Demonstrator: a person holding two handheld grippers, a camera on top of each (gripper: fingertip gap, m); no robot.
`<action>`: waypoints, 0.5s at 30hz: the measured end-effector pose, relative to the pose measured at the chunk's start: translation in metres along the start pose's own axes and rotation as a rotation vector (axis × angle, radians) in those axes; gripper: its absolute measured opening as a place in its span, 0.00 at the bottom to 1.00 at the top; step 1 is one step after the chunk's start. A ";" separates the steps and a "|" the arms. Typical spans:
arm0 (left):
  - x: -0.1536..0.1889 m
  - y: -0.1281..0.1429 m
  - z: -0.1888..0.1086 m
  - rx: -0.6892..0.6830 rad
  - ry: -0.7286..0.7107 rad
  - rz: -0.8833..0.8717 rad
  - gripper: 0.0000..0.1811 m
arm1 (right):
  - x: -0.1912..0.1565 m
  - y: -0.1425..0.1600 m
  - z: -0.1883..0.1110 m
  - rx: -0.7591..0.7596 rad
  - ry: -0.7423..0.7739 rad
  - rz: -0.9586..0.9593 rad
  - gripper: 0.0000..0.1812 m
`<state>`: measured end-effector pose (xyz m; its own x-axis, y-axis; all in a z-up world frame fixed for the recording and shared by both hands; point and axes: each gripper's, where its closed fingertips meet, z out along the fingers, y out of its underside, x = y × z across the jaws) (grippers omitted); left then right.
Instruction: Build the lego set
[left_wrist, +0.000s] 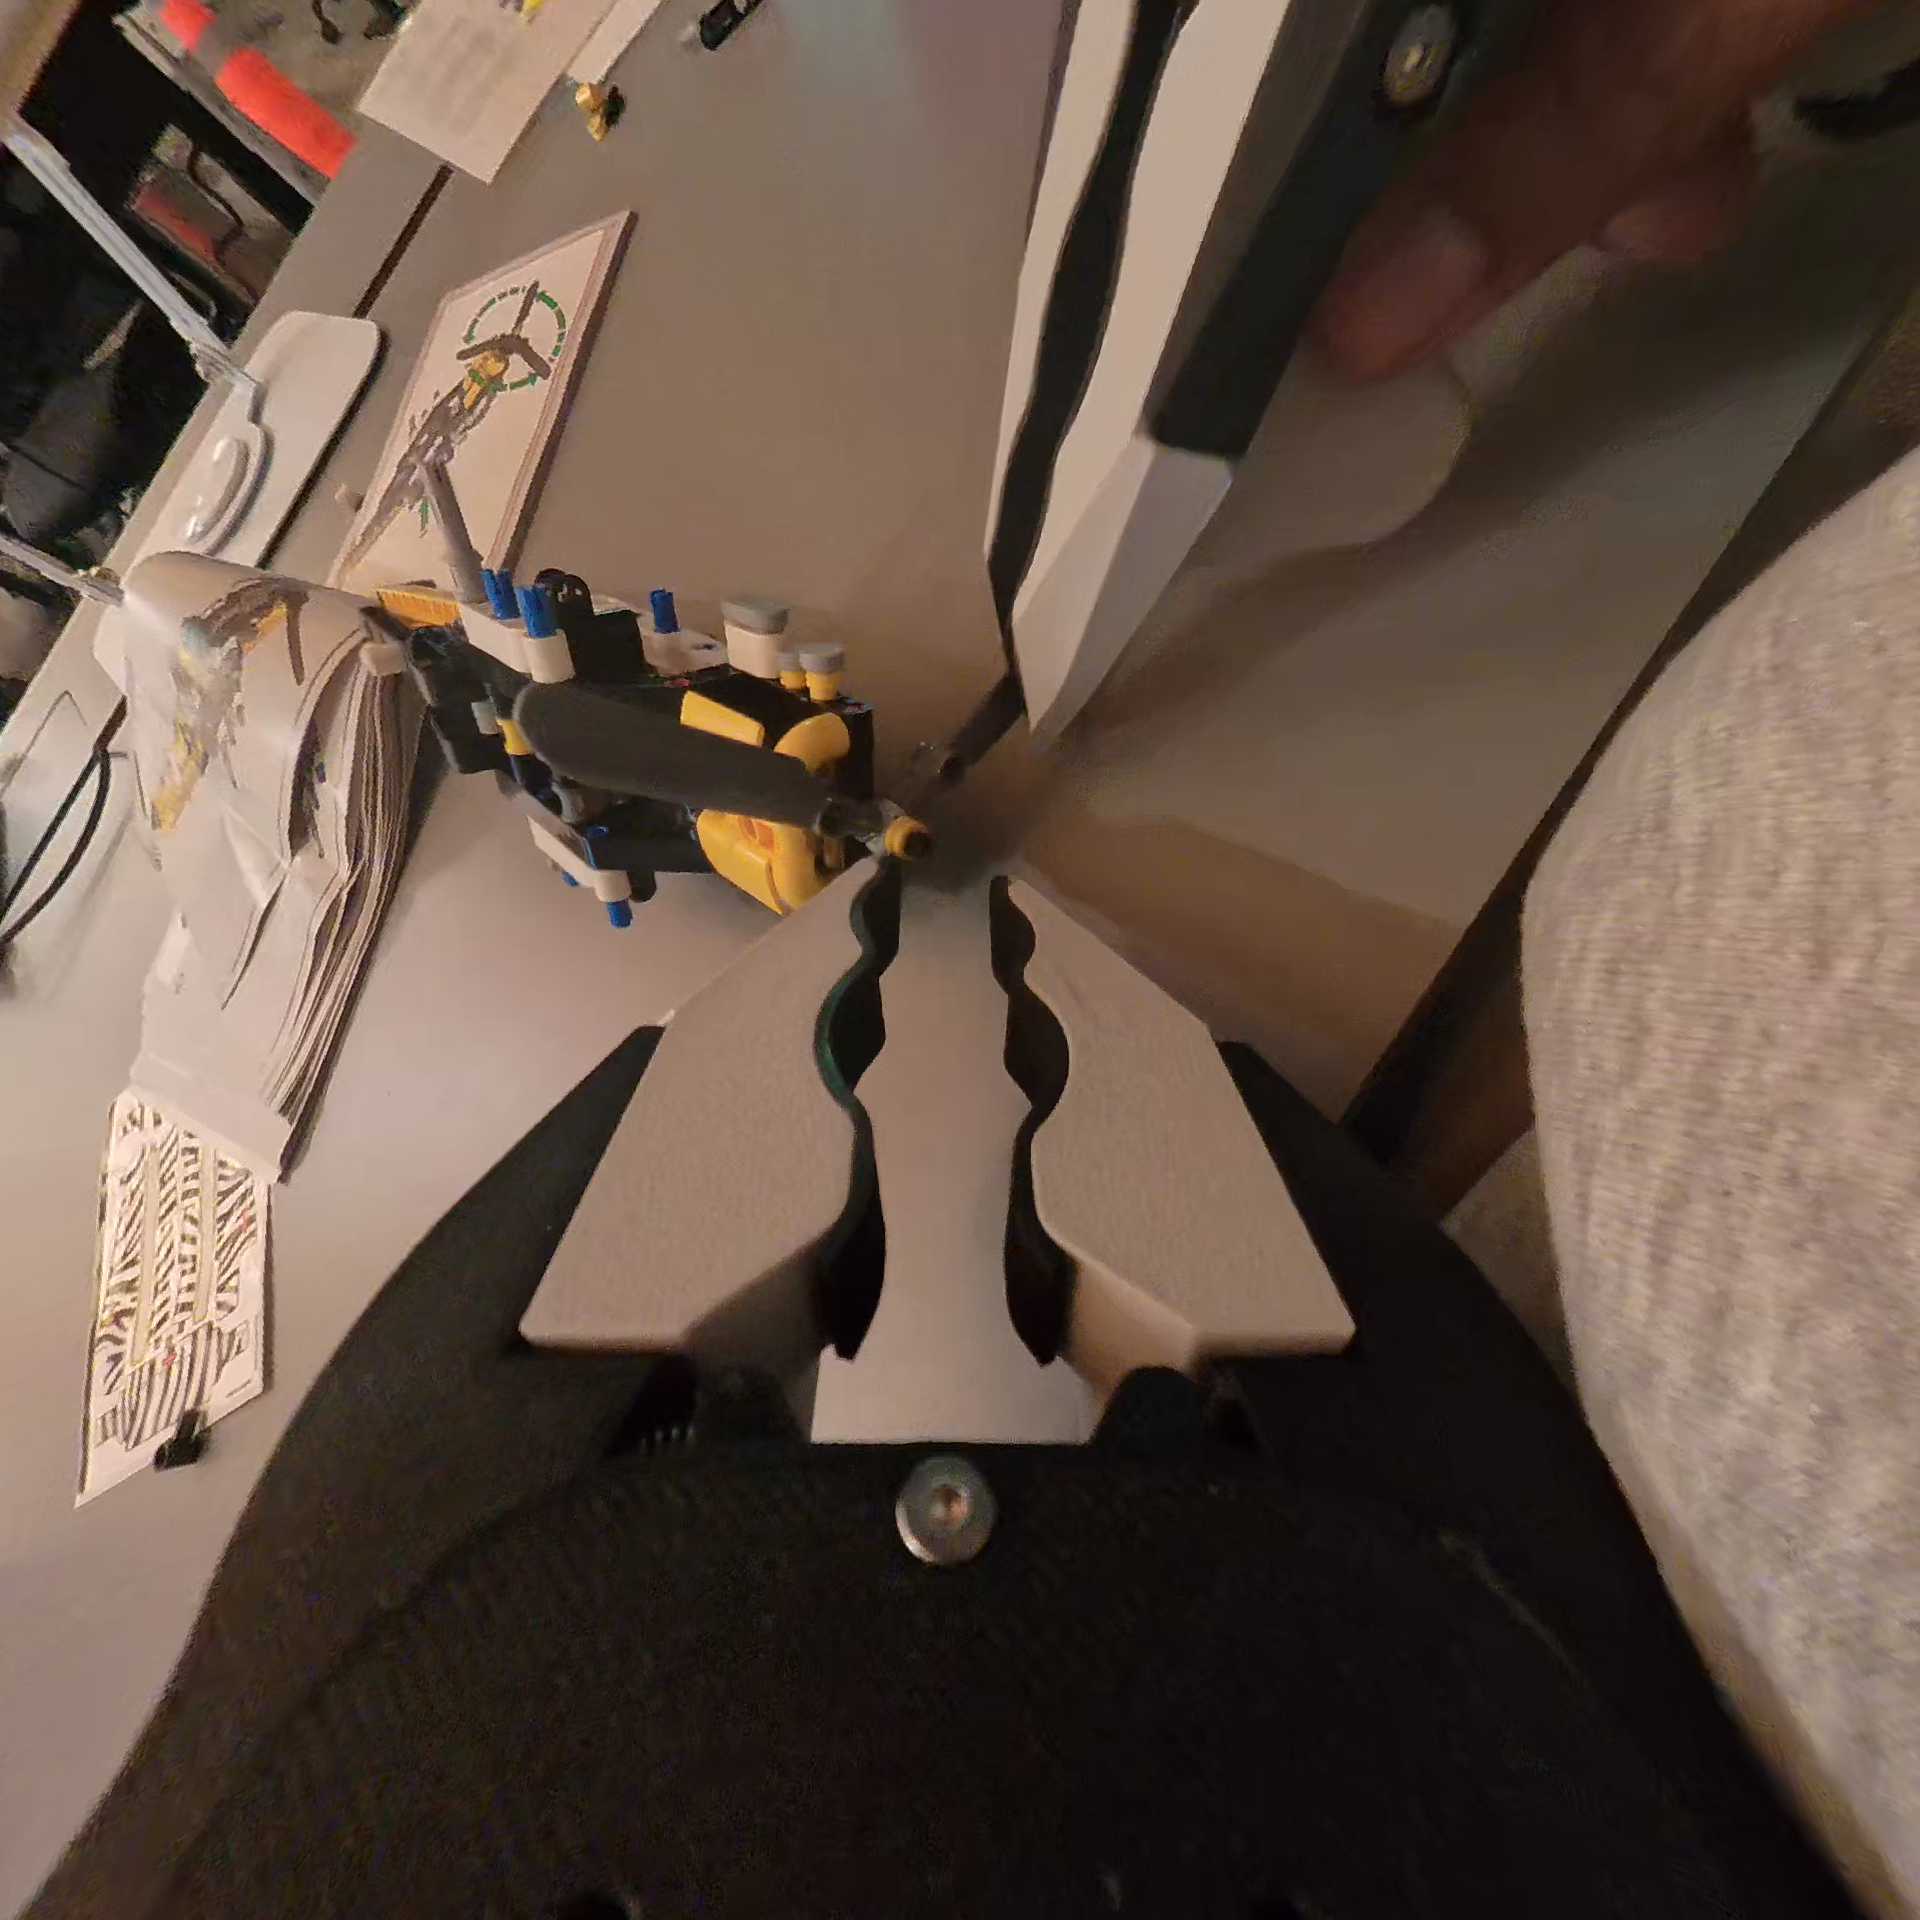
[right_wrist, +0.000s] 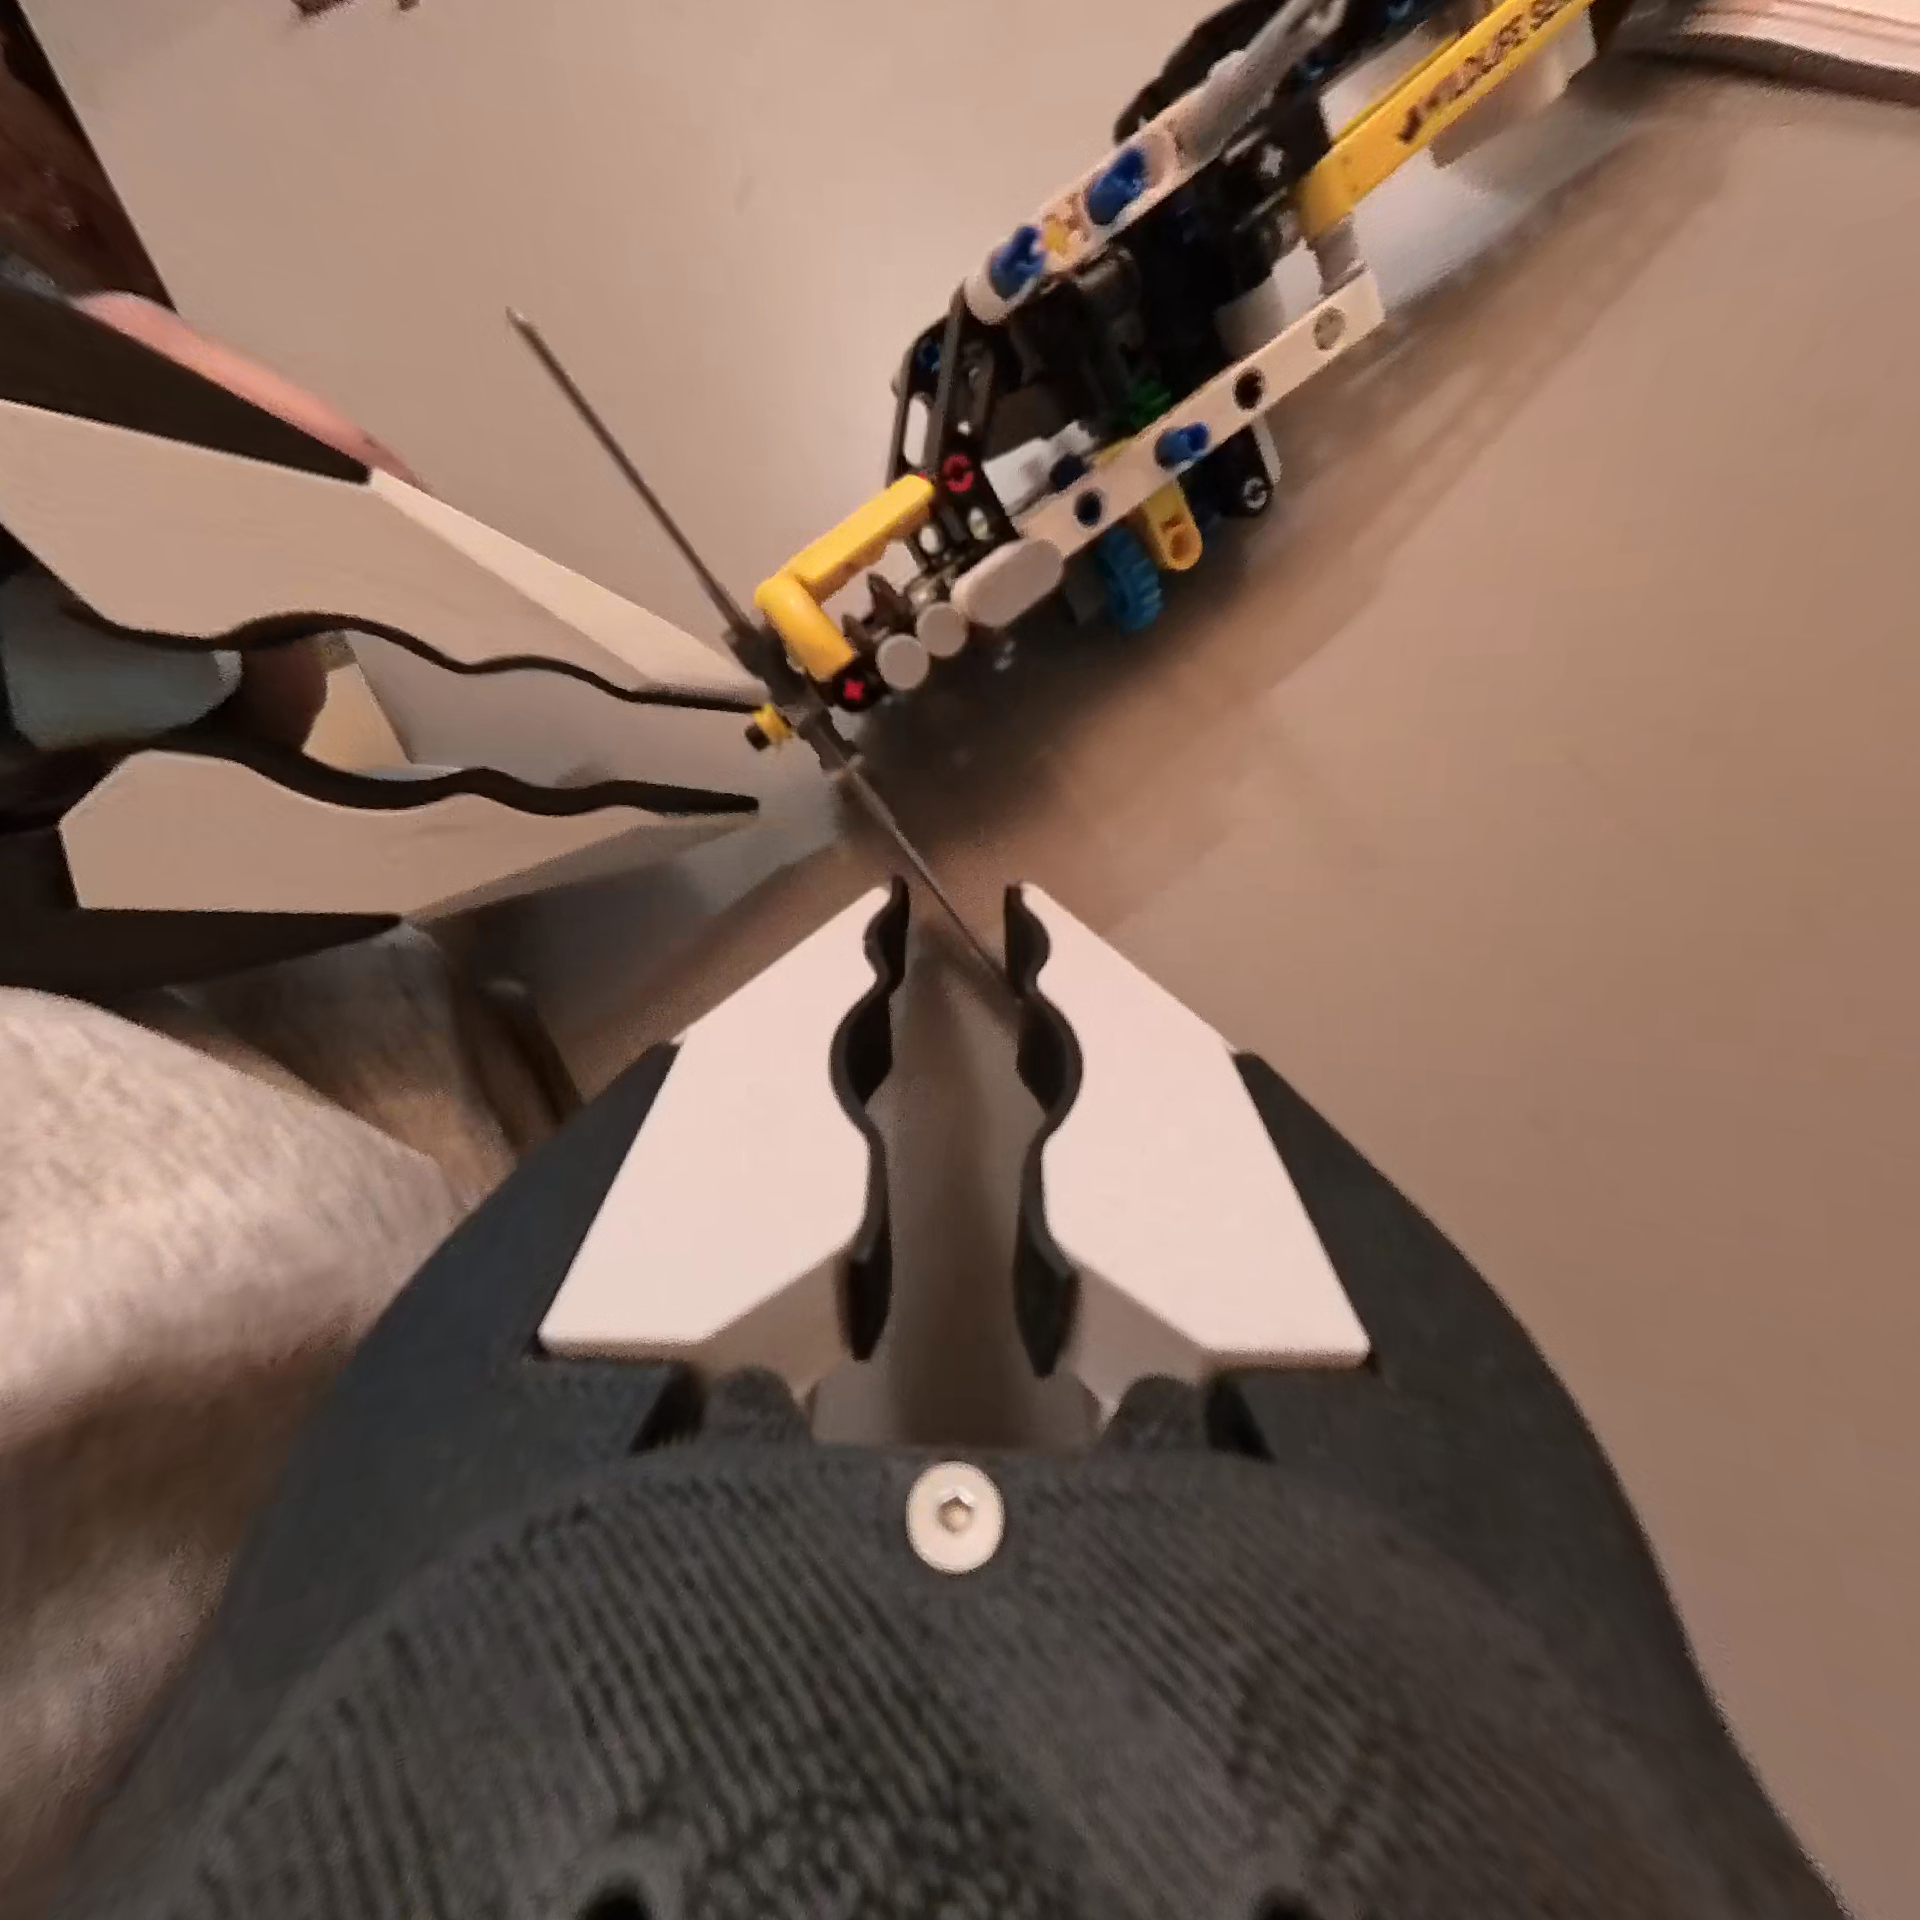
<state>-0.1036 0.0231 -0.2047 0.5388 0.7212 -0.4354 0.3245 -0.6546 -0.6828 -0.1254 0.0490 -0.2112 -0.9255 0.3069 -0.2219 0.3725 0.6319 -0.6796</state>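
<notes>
A yellow, black and white lego helicopter model (left_wrist: 800, 748) (right_wrist: 1226, 400) lies on the grey table (left_wrist: 790, 343). A grey rotor blade (left_wrist: 665, 758) sits on a hub with a small yellow pin (left_wrist: 906, 831) (right_wrist: 767, 727) at the model's near end. My left gripper (left_wrist: 943, 883) is open, tips just short of the pin; it enters the right wrist view (right_wrist: 755, 753) from the left. My right gripper (right_wrist: 956, 899) is open. The thin blade (right_wrist: 623, 464), edge-on, runs between its fingers and touches the right pad. It comes from the top right in the left wrist view (left_wrist: 977, 727).
An open instruction booklet (left_wrist: 260, 831) lies left of the model, with a striped sticker sheet (left_wrist: 177, 1299) nearer. A picture board (left_wrist: 499, 384) and papers (left_wrist: 499, 83) lie farther back. A person's grey sleeve (left_wrist: 1714, 1039) (right_wrist: 156, 1195) is at the table's edge. Tip to tip, the grippers are about 4 cm apart.
</notes>
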 end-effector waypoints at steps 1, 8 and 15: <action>0.000 0.000 -0.002 0.004 0.000 0.001 0.08 | 0.001 0.001 -0.004 0.010 0.000 0.004 0.09; -0.014 -0.001 -0.017 0.061 -0.027 -0.014 0.07 | 0.016 0.000 -0.029 0.129 0.041 0.054 0.09; -0.031 0.002 -0.027 0.101 -0.029 -0.112 0.07 | 0.026 -0.006 -0.040 0.232 0.077 0.117 0.11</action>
<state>-0.0985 -0.0072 -0.1765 0.4806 0.7955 -0.3690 0.3005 -0.5448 -0.7829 -0.1489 0.0812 -0.1846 -0.8660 0.4271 -0.2601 0.4425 0.4122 -0.7965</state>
